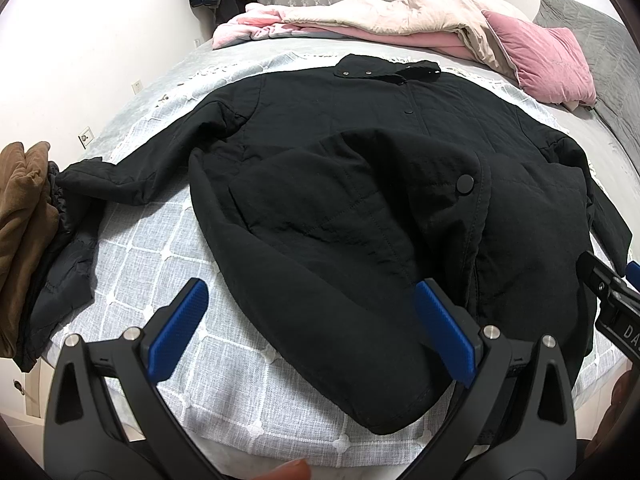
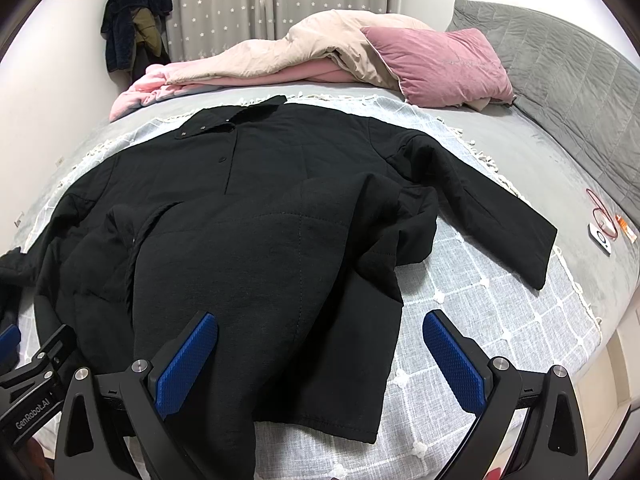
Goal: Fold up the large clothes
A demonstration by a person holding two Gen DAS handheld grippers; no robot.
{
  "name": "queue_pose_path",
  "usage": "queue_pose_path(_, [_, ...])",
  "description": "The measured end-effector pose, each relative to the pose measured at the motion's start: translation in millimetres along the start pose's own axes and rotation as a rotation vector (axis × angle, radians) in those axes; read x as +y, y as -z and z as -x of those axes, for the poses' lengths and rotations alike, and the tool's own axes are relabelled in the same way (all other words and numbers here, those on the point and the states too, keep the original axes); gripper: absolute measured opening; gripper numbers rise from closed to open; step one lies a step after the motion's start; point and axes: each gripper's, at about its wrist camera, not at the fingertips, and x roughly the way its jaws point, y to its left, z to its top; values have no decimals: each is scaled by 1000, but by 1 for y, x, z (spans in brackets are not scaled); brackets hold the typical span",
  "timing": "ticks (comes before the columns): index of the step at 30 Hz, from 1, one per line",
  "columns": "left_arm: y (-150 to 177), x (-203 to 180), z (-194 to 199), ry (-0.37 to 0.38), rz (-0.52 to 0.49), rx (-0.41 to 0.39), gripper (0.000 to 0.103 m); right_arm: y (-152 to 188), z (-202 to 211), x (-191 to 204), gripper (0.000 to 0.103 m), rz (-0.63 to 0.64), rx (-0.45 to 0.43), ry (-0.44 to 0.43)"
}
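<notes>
Far left, folded brown fabric garment (image 1: pixel 20 216) at the bed's edge. Left hand-held gripper (image 1: pixel 308 300) spread wide, empty — over the hem of the black quilted jacket (image 1: pixel 360 184), laid face-up on the grey checked bedspread (image 1: pixel 168 264). Right hand-held gripper (image 2: pixel 320 330) likewise spread — empty.

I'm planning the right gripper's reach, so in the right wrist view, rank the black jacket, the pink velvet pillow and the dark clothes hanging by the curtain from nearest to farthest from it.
1. Black jacket: spread on the bed, its hem between the open jaws of the right gripper.
2. Pink velvet pillow: far right, by the headboard.
3. Dark clothes hanging by the curtain: far left, beyond the bed.
</notes>
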Motion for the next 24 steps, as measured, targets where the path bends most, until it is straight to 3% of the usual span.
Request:
queue_pose_path(18, [0,0,-2,-1,-2,4,102,0,2,-1,103,4,2,2])
queue_pose_path(22, [1,4,-3,18,0,-4,102,7,5,-7,103,12,3,-22])
queue_pose_path(24, [0,8,-3,73,-19,-29,102,6,6,-16,103,-1,-4,-58])
